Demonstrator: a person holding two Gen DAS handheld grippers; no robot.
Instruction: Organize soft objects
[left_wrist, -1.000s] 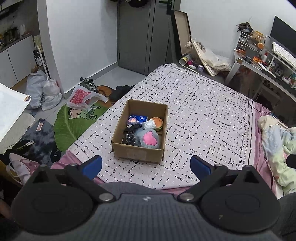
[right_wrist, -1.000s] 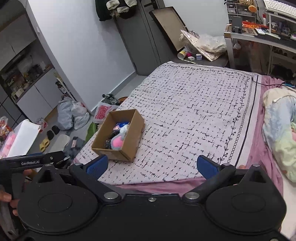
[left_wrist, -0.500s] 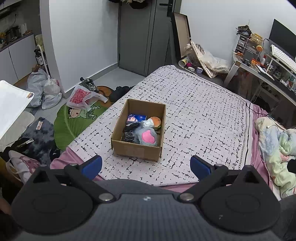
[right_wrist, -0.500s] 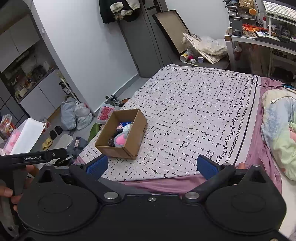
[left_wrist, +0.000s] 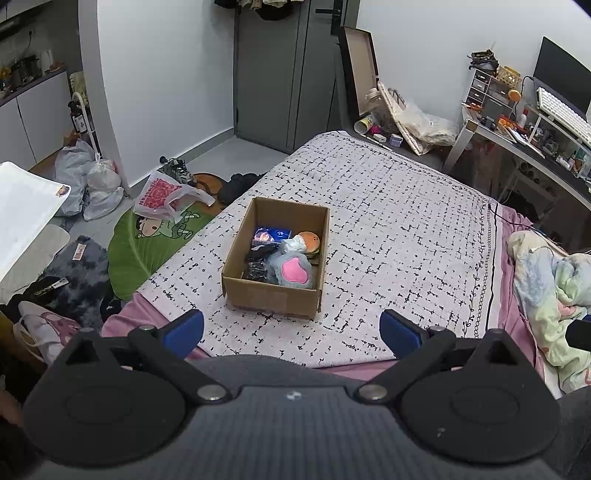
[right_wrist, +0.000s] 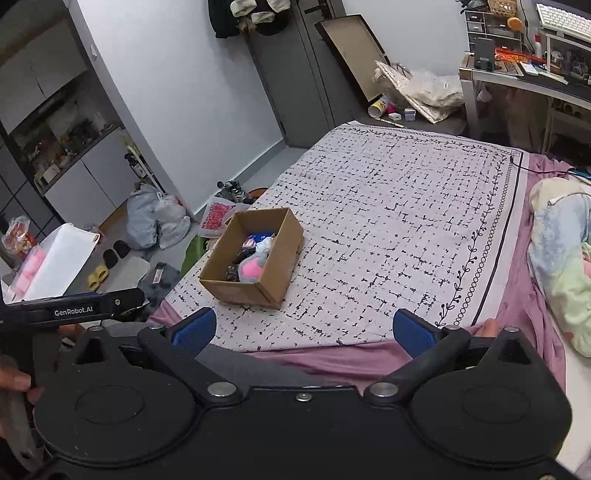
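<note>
Cardboard box (left_wrist: 272, 295) (open-topped) lies lengthwise, pointing up the bed (left_wrist: 406, 221).

Right gripper (right_wrist: 303, 328): blue pads spread wide, nothing between them
Cardboard box (right_wrist: 255, 275): on the bed (right_wrist: 388, 221), near its left edge
Box contents: pink-and-grey plush (right_wrist: 251, 267), dark items
Left gripper (right_wrist: 74, 306): far left, beside the bed

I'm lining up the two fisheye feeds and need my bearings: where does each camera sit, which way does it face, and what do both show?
Left wrist: on the left gripper, open, looking down its fingers over the bed's foot at the cardboard box.
Right wrist: on the right gripper, open, further right, facing the bedspread; a hand holds the other gripper at its left edge.
Shared: box, plush toy, bedspread, desk.
</note>
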